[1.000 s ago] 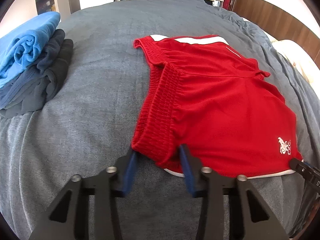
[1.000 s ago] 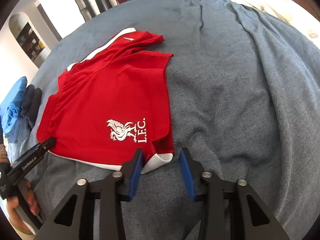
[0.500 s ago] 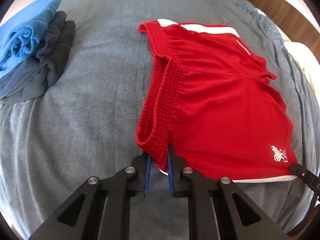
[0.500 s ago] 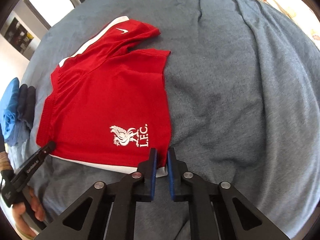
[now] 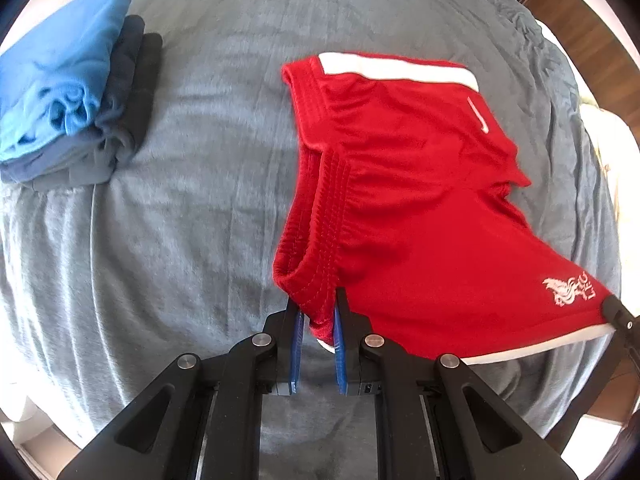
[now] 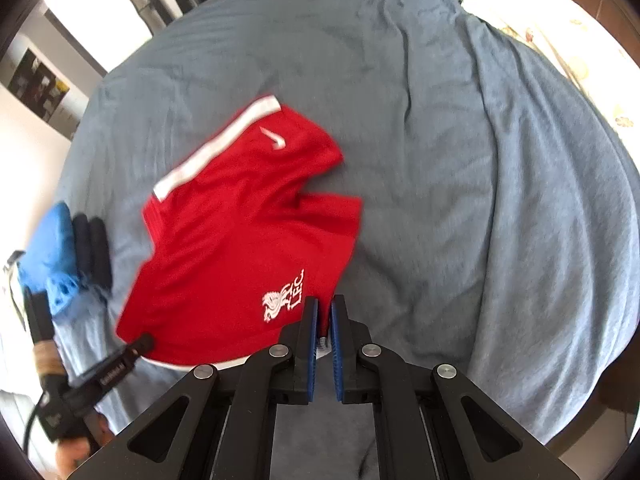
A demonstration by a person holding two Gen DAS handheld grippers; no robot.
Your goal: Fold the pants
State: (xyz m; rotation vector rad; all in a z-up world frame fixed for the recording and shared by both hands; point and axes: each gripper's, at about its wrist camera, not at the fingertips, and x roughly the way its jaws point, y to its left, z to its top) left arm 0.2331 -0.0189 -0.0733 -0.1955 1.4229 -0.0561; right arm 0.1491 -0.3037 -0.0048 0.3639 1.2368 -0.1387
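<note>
Both tools have closed since the earlier frames and now pinch the near edge of the shorts, which has lifted off the bed while the far part lies flat.

A bed covered by a grey-blue blanket (image 5: 200,240) fills both views. Cream bedding (image 6: 560,48) shows along the bed's far right edge, where the blanket ends.

Red football shorts (image 5: 420,220) lie around the middle of the bed. They have a white side stripe at the far edge, a white swoosh, a white crest near the hem, and a white band along the near side.

A stack of folded clothes (image 5: 68,92) sits near the bed's left edge, well apart from the shorts: a bright blue piece on top, dark navy pieces beneath.

The left tool (image 5: 316,320) has its blue pads drawn in narrow, gripping the near end of the ribbed waistband. The right tool (image 6: 322,320) has its pads almost together, clamping the near hem corner just beside the crest. A person's hand (image 6: 76,450) holds the left tool's handle at the lower left of the right wrist view.
</note>
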